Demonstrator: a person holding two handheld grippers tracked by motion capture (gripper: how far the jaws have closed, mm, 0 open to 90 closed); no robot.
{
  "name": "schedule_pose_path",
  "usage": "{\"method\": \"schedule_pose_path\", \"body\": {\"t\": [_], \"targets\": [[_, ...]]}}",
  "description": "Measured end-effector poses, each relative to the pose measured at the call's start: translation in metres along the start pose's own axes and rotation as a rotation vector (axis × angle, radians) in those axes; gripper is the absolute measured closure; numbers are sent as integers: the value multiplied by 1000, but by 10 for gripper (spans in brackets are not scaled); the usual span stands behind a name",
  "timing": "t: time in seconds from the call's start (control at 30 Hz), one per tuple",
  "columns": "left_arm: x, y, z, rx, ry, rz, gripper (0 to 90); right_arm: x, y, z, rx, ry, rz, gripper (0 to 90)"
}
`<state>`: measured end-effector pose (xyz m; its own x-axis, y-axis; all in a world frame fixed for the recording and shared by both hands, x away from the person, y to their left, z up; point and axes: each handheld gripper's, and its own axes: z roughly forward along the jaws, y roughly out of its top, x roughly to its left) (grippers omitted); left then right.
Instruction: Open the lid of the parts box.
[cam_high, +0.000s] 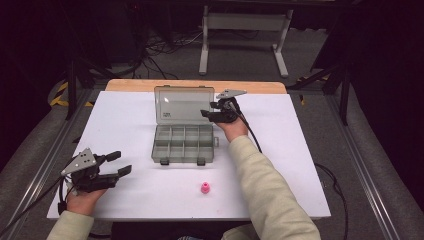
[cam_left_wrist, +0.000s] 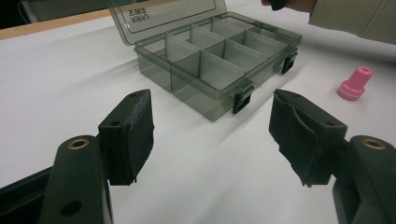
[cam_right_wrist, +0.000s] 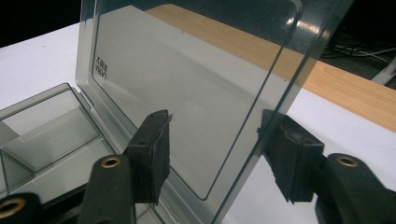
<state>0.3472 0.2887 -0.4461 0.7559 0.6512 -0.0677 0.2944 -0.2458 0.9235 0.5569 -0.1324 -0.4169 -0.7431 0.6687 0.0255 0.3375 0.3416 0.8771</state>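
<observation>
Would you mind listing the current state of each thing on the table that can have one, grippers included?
Organizer box: open, compartments empty.
Lid: raised, its free edge between the right gripper's jaws, not clamped.
Latches: undone, hanging at the front wall.
Pink piece: upright on the table, outside the box, untouched.
Left gripper: open, holding nothing.
Right gripper: open, jaws on either side of the lid edge.

A white-covered table (cam_high: 125, 120) with a wooden far edge is seen; an opened grey compartment box (cam_high: 183, 144) and a small pink cap (cam_high: 205, 188) are laid on it.
</observation>
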Motion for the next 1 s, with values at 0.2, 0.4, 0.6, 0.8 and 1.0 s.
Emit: {"method": "schedule_pose_path", "body": {"t": [0.2,0.4,0.6,0.8,1.0], "targets": [[1,0,1,2,-4,-1,312,-1,-3,3,6,11,14,369],[0,0,2,5,-4,-3,311,-2,-6,7,24,10,23,324],[-1,0,3,13,-6,4,311,-5,-10,10,48,21,44,296],[-1,0,3,13,-7,4,311,-7,-13,12,59,42,67,273],[-2,0,4,15,-8,6,311,-8,-16,14,76,50,77,256]]}}
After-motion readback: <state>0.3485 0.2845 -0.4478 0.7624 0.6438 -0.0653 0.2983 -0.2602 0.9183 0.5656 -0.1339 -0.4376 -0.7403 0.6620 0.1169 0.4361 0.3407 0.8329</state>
